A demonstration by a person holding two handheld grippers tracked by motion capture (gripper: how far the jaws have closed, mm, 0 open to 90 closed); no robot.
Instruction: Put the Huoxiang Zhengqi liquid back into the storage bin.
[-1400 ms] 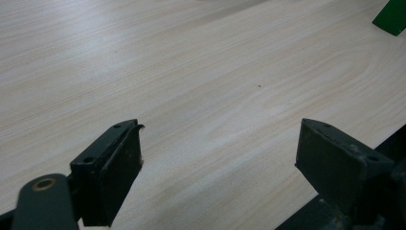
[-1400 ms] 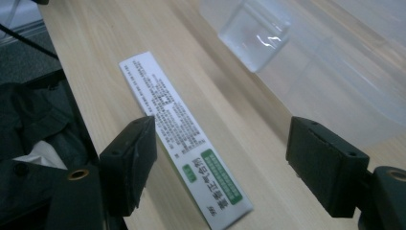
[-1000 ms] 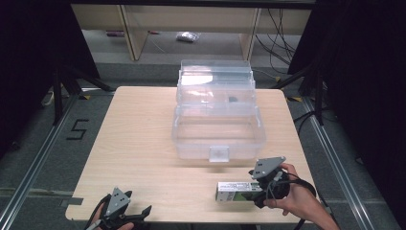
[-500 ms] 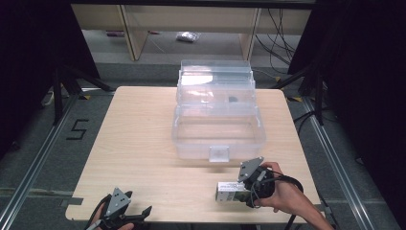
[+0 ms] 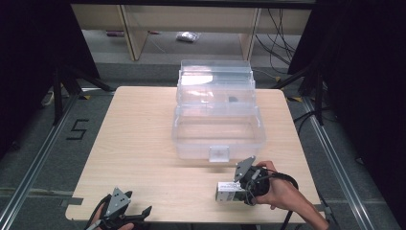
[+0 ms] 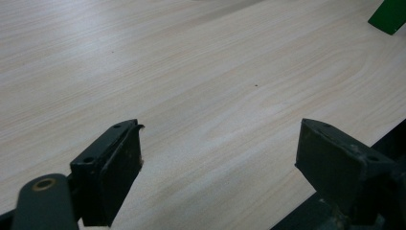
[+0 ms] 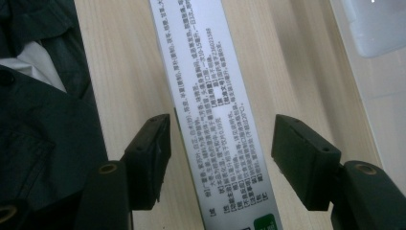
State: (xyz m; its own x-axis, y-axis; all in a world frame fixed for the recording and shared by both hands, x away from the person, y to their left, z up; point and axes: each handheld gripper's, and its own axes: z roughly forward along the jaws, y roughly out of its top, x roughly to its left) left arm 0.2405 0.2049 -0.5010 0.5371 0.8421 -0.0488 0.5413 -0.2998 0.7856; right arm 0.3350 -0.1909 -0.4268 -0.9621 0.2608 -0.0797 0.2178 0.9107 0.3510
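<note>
1. High view: my right gripper (image 5: 238, 190) sits over the small box (image 5: 229, 191) near the table (image 5: 143, 139) edge, short of the clear bin (image 5: 218, 129). My left gripper (image 5: 125, 216) idles well apart at the other corner, so the right hand is plainly nearer.
2. Left gripper view: its jaws stand wide with nothing between them, bare wood ahead.
3. Right gripper view: the box (image 7: 210, 110) lies between my jaws, its long axis running straight away from them. They have just been closing, now about half open, with gaps either side, so no grip yet. The print on the box is clear here.
</note>
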